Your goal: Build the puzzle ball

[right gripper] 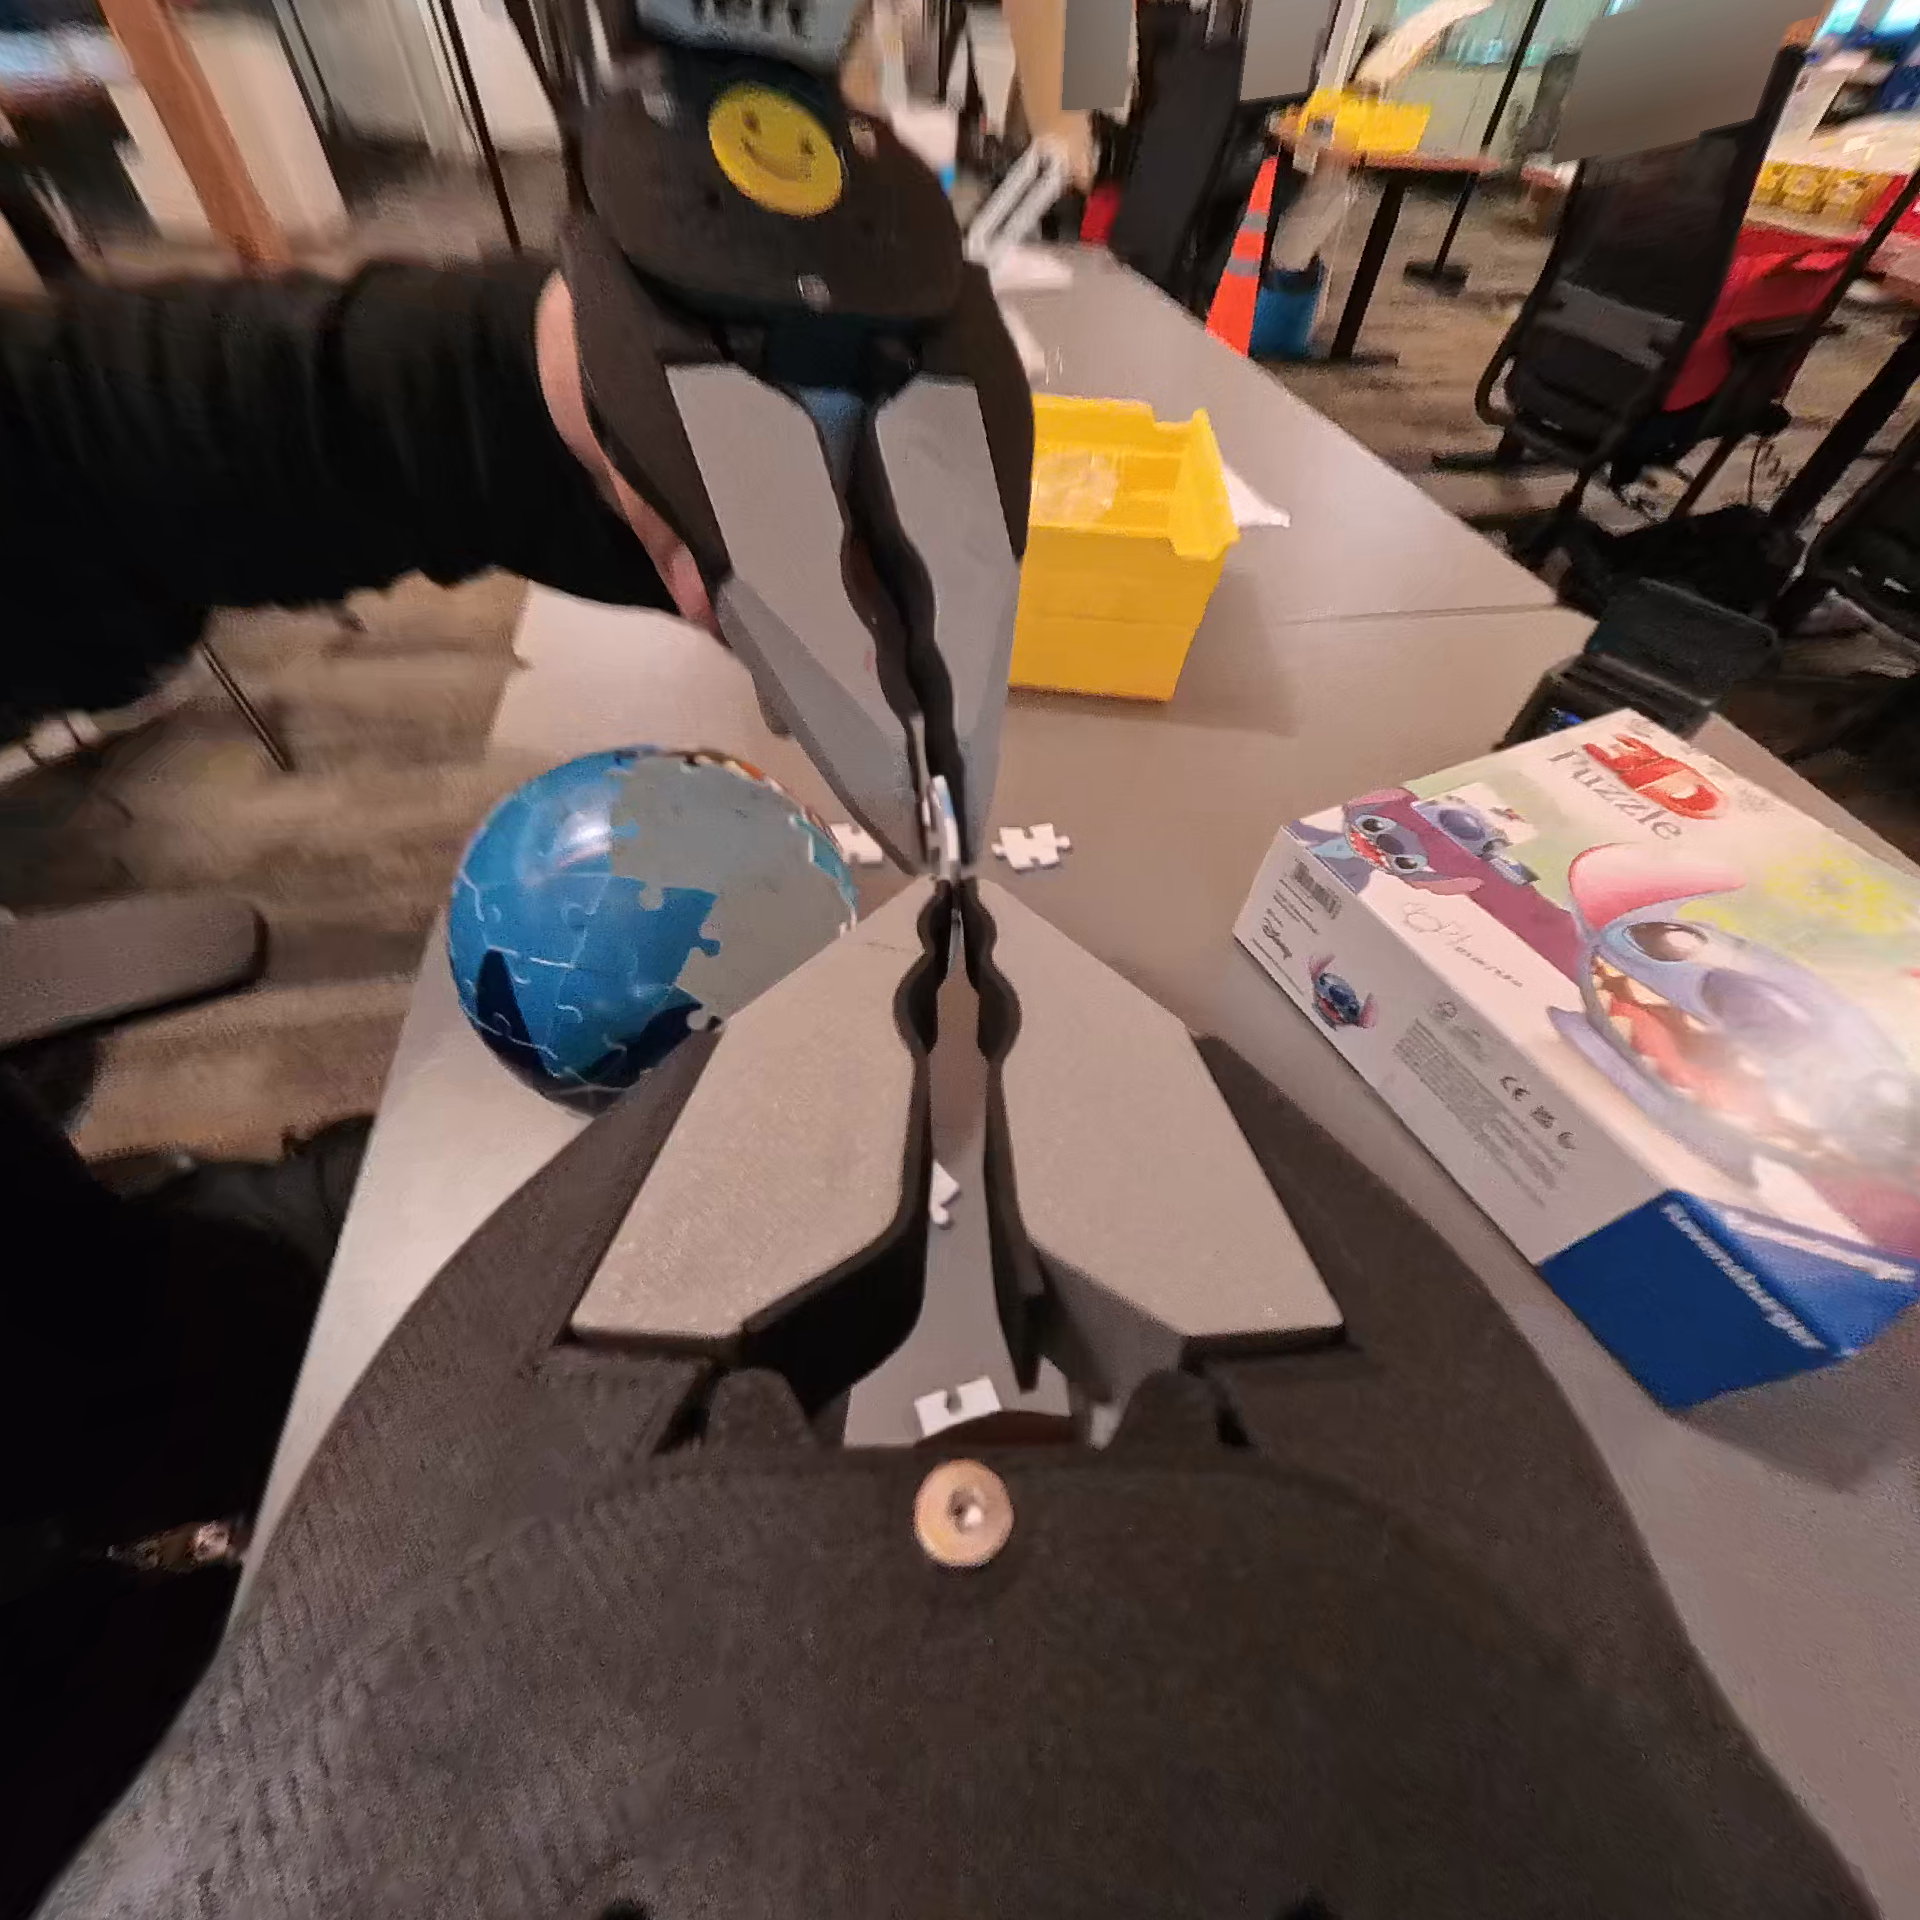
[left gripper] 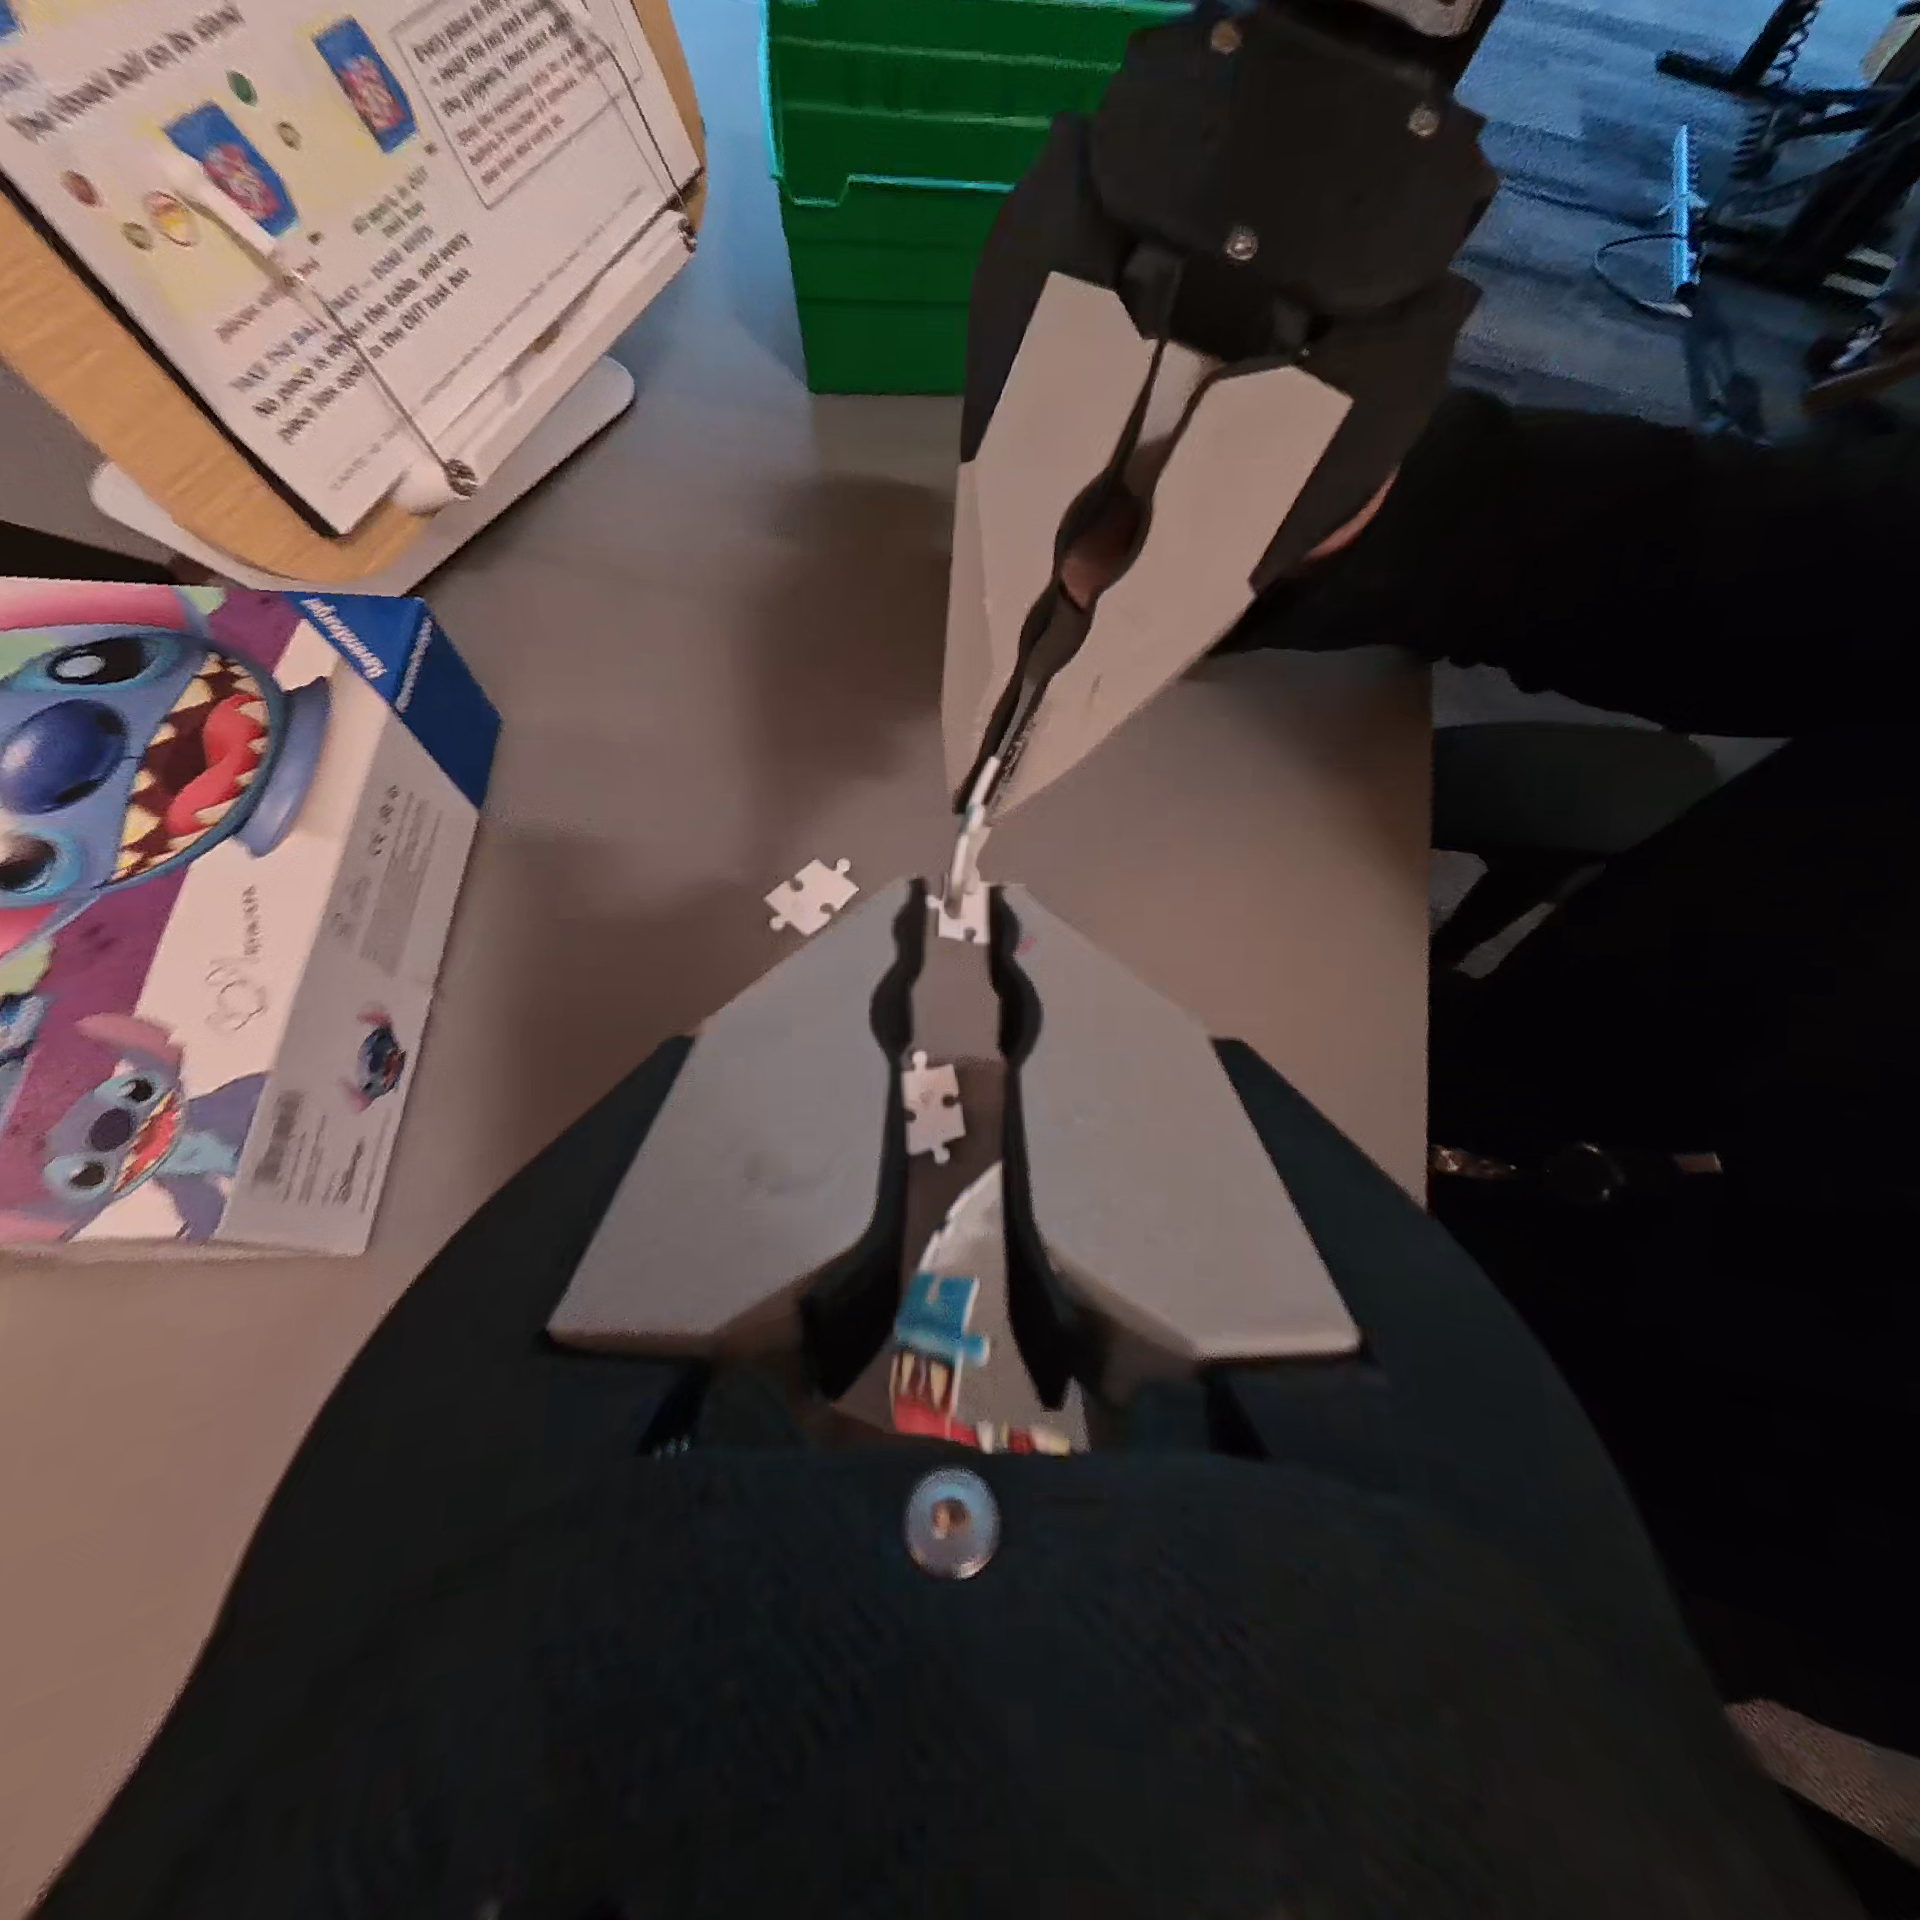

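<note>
Print I won't transcribe: puzzle box (right gripper: 1621,1049) lid and sides; instruction sheet (left gripper: 343,239) behind the box (left gripper: 239,914).

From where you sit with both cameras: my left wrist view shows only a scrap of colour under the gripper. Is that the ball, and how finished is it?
Observer: Yes. The puzzle ball sits on the table, mostly blue, with a large grey patch on its upper side.
Operator: Anything behind my gripper?
Observer: A yellow bin stands on the table beyond it.
Operator: And on the gripper itself?
Observer: The left gripper, shut on a white piece, carries a yellow smiley disc on its back. It faces the right gripper, shut on another piece.
</note>
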The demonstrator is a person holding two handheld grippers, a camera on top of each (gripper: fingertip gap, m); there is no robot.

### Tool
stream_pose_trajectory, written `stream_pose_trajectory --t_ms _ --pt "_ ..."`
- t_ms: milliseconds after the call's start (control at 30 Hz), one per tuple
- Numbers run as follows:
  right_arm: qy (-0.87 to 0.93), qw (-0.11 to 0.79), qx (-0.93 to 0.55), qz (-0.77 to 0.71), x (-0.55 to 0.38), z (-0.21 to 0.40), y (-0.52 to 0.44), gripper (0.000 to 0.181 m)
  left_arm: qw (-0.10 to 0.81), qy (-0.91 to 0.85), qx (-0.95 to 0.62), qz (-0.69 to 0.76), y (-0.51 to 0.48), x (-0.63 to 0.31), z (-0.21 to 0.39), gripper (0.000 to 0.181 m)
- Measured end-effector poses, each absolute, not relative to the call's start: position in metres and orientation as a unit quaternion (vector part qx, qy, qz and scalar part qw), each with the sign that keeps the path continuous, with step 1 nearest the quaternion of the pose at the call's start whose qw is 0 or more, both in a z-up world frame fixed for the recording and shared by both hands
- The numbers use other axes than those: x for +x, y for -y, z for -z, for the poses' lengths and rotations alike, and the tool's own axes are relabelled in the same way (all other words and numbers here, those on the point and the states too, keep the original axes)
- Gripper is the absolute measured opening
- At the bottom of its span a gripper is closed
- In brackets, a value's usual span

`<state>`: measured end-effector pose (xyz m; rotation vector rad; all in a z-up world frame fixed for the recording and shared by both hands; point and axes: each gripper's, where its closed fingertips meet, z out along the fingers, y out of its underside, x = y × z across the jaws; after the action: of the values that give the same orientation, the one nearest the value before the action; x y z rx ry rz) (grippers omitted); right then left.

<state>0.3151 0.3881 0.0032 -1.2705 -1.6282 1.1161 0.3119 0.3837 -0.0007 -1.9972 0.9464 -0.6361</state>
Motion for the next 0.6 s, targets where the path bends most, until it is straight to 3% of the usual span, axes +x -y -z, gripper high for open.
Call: stream_pose_trajectory --t_ms 67,233,400,533,600 --pt "0.675 0.366 -0.504 -0.395 0.308 0.003 -0.385 0.000 0.426 -0.361 -0.788 0.259 -0.374 0.295 -0.008 0.030" --pt "0.757 0.304 -0.499 -0.292 0.291 0.030 -0.377 0.000 0.454 -0.358 -0.787 0.214 -0.369 0.263 -0.006 0.020" --pt "0.782 0.270 -0.478 -0.294 0.277 0.037 -0.364 0.000 0.392 -0.390 -0.813 0.181 -0.369 0.267 0.032 0.030" --pt "0.787 0.266 -0.481 -0.279 0.275 0.043 -0.367 0.000 0.373 -0.418 -0.806 0.190 -0.366 0.276 0.044 0.002" --pt "0.787 0.267 -0.483 -0.275 0.276 0.043 -0.370 0.000 0.377 -0.424 -0.802 0.185 -0.369 0.277 0.045 0.000"
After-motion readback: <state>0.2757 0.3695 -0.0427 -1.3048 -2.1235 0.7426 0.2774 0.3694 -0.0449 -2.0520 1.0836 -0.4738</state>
